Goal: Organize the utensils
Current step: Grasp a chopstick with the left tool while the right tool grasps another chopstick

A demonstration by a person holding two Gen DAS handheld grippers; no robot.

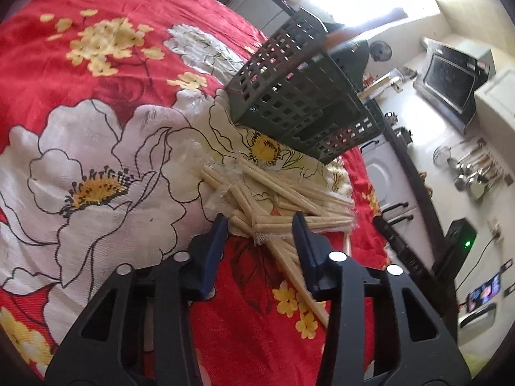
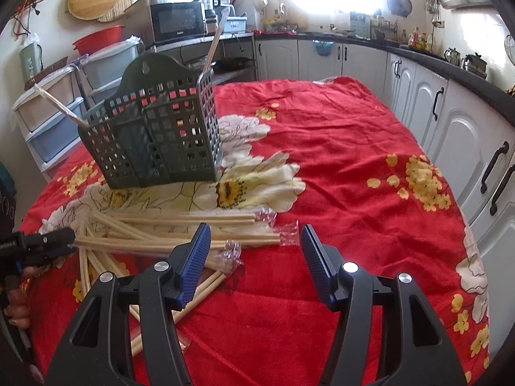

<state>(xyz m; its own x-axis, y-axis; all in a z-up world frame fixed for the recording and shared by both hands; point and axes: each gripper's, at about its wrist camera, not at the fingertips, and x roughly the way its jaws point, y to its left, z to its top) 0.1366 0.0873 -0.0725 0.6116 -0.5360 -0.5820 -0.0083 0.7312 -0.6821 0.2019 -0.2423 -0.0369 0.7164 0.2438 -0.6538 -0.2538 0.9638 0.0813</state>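
My left gripper (image 1: 260, 225) hangs low over the pile of chopsticks (image 1: 276, 199) on the red flowered cloth (image 1: 112, 64), its jaws parted with sticks lying between them, the pads not yet pressing. My right gripper (image 2: 256, 241) stands open above the cloth, empty, just beside the pile's wrapped ends. The green basket (image 2: 154, 141) sits behind the pile, two chopsticks standing in it.

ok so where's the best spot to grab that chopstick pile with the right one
Take one chopstick from the pile near its wrapped end, coming from above with the right gripper jaws across its width: those ends fan out clear of the tangle, while the middles overlap.
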